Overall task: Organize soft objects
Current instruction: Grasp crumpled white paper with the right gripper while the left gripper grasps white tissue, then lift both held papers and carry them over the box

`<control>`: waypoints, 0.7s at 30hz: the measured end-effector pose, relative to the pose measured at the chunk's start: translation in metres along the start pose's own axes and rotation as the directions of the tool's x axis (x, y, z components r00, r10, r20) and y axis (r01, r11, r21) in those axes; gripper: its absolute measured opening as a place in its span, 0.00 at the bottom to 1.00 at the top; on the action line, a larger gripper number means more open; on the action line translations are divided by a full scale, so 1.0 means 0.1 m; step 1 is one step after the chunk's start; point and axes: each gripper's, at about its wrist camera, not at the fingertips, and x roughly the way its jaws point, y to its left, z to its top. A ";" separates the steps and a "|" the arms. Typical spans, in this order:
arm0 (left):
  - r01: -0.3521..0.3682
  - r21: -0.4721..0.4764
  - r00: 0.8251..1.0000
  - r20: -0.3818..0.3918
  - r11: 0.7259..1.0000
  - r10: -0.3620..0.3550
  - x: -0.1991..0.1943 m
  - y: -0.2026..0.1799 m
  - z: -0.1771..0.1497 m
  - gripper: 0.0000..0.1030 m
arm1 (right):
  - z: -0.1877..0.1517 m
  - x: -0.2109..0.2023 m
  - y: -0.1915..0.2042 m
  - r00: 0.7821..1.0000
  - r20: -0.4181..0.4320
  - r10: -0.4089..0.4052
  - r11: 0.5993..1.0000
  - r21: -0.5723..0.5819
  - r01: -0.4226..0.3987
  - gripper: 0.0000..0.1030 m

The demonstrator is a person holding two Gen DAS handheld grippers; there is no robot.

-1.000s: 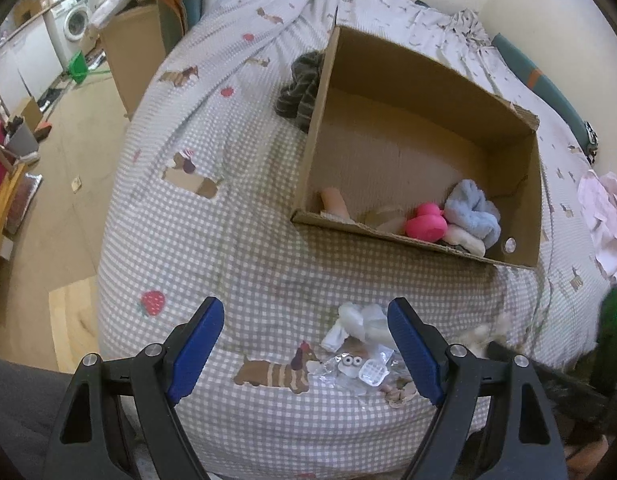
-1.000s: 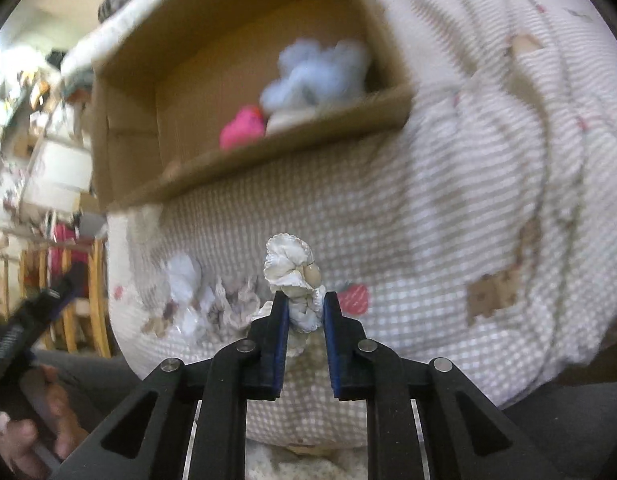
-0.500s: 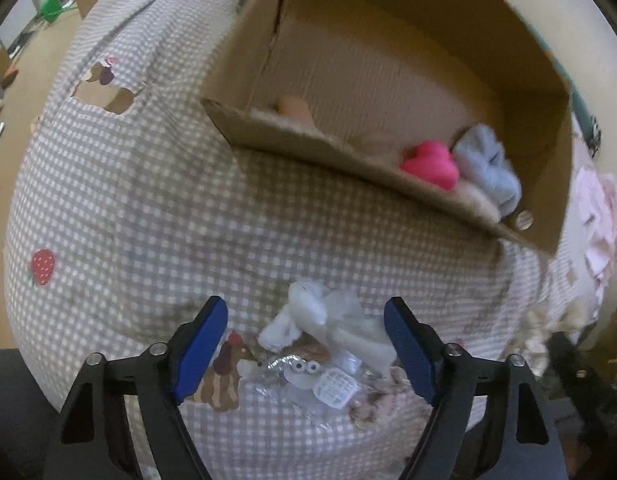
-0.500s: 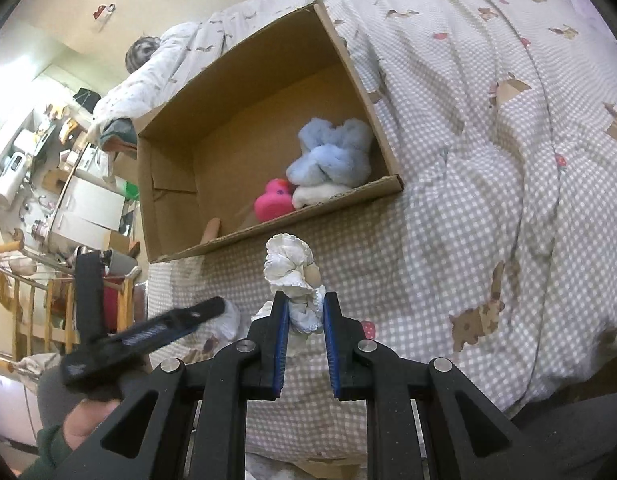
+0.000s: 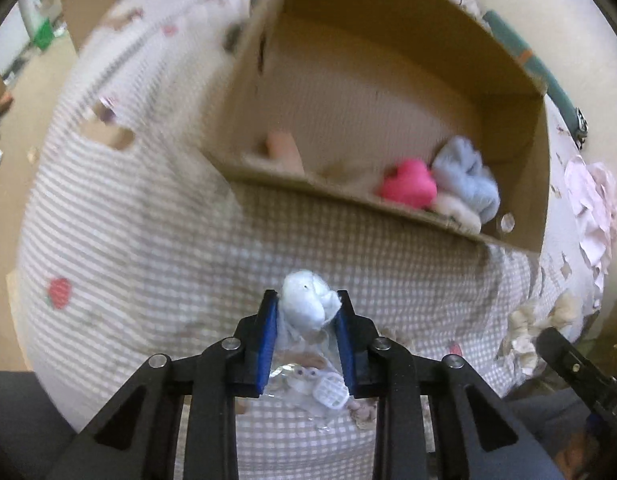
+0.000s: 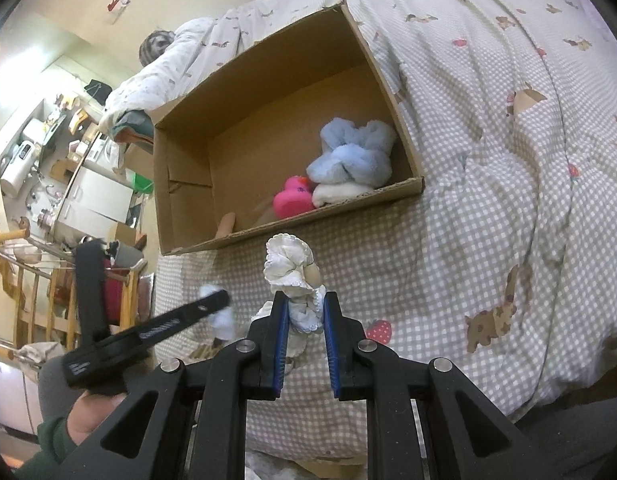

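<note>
Right wrist: cardboard box (image 6: 188,184) rim just beyond cream bundle (image 6: 290,264).

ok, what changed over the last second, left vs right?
The left gripper went from open above the bed clutter to shut on the pale blue soft item. The right gripper kept its grip on the white frilly cloth, and its view swung to look down into the cardboard box. The pink toy and blue plush sit unchanged in the box.
</note>
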 end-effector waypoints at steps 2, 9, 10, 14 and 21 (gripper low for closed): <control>0.001 -0.016 1.000 0.020 1.000 0.000 -0.07 0.04 -0.01 0.24 | 0.00 0.02 0.01 1.000 -0.003 -0.007 1.000 -0.002 0.007 0.18; -0.039 -0.049 0.999 0.022 0.998 0.040 -0.14 0.27 -0.02 0.24 | -0.02 0.16 0.14 0.998 -0.024 -0.056 0.997 -0.047 0.055 0.18; -0.044 -0.042 0.998 0.032 0.998 0.045 -0.18 0.26 -0.03 0.24 | -0.02 0.16 0.15 0.998 -0.021 -0.060 0.997 -0.051 0.059 0.18; -0.060 0.003 0.995 0.076 0.998 0.060 -0.32 0.22 -0.09 0.24 | -0.03 0.09 0.17 0.998 -0.001 -0.061 0.996 -0.058 0.060 0.18; -0.086 0.028 0.987 0.140 0.996 0.081 -0.59 0.07 -0.07 0.24 | 0.01 -0.15 0.11 0.999 0.039 -0.009 0.999 -0.035 0.010 0.18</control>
